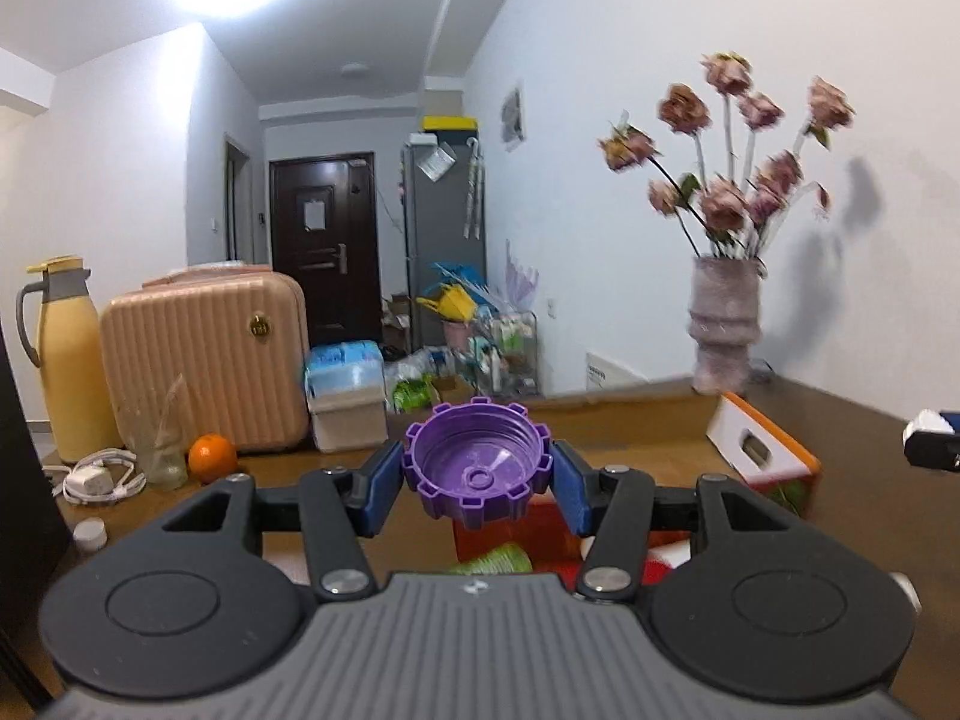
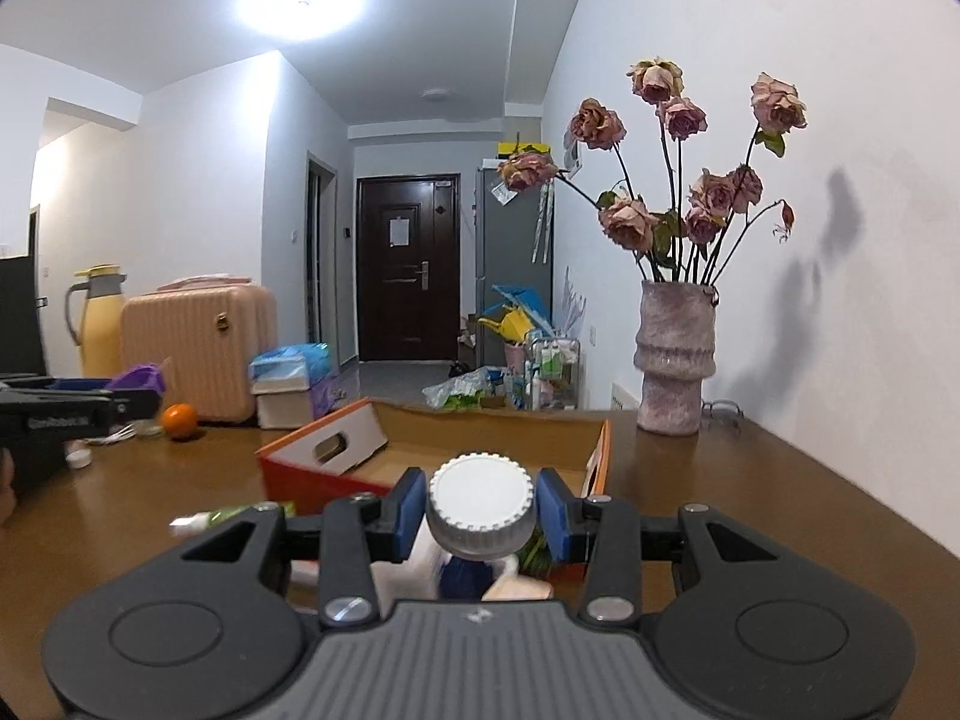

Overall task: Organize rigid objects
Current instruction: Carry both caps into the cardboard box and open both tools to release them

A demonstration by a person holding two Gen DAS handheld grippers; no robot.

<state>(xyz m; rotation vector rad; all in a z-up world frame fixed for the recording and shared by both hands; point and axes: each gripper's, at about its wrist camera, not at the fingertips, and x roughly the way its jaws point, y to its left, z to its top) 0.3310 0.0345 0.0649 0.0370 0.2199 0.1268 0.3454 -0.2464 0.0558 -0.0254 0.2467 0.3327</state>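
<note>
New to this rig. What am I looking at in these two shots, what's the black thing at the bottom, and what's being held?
There is no robot arm here. A person carries a handheld two-finger tool in each hand, and a fisheye camera on each one looks forward along its blue-padded fingers. The black body at the bottom of each picture is the tool itself.

In the left wrist view, the left tool is shut on a purple notched plastic cap, held with its open side toward the camera.

In the right wrist view, the right tool is shut on a white ribbed screw cap.

Both hover over a brown wooden table. On it sit an open orange-and-white cardboard box, an orange fruit, a pinkish ceramic vase of dried roses and a yellow thermos jug.
</note>
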